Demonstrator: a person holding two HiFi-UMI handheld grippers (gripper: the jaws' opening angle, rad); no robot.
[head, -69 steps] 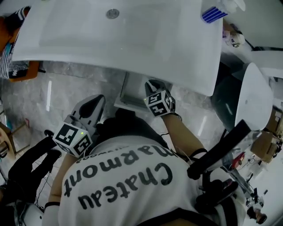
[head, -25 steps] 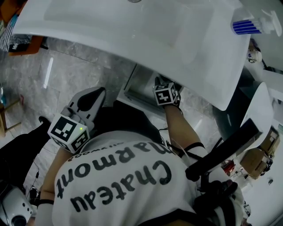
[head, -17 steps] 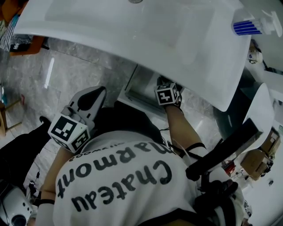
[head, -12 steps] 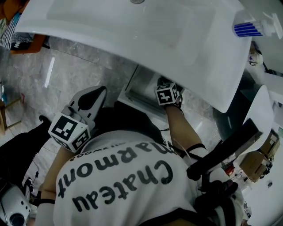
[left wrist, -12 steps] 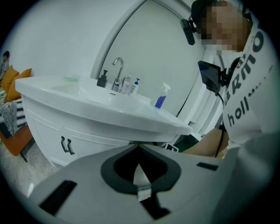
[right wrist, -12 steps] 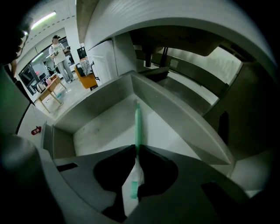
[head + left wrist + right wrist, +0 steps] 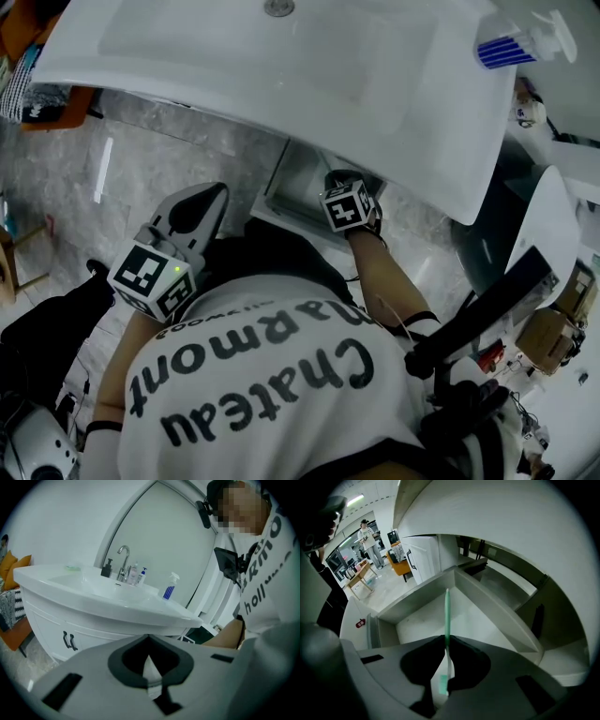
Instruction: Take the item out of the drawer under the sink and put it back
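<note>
Over the open white drawer (image 7: 497,613), the right gripper (image 7: 446,643) has just closed onto a slim green-handled toothbrush (image 7: 447,616) (lift-out can start).

The right gripper (image 7: 446,641) has just been closing its jaws, and they now pinch the slim green item (image 7: 447,613), whose handle points toward 12 o'clock over the open drawer (image 7: 417,601). In the head view the gripper sits slightly toward 7 o'clock of its place half a second ago and looks a touch larger, lifted a little from the drawer.
</note>
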